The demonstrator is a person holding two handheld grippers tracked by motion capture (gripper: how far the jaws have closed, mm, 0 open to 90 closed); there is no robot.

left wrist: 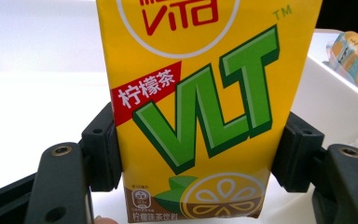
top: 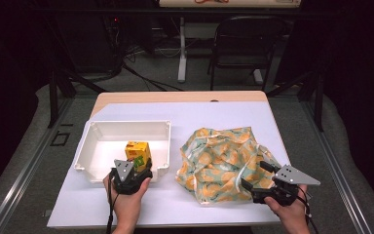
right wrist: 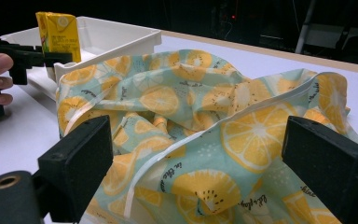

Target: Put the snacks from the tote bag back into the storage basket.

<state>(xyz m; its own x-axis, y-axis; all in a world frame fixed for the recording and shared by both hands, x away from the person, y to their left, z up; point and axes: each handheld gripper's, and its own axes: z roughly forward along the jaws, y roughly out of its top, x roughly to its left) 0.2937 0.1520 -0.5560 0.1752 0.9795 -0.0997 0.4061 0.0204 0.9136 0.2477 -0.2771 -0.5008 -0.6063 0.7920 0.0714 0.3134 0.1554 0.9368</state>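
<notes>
Room: dark, a folding chair (top: 243,44) behind the white-topped bench (top: 224,109).
White tray (top: 97,127): at bench left, holding the carton.
Lemon tea carton (left wrist: 205,107): upright in the tray, near its front wall.
Left gripper (top: 137,165): fingers clamped on the carton's sides; lift straight up, firm but not crushing.
Lemon-print bag (top: 221,158): crumpled, right of the tray.
Right gripper (right wrist: 200,172): fingers apart at the bag's near edge.

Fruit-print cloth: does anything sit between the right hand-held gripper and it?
Nothing visible does. The right hand-held gripper has its jaws open wide, right at the near edge of the fruit-print cloth, with crumpled fabric lying between them. The drink carton is off to the side, held by the left hand-held gripper at the white tray.
</notes>
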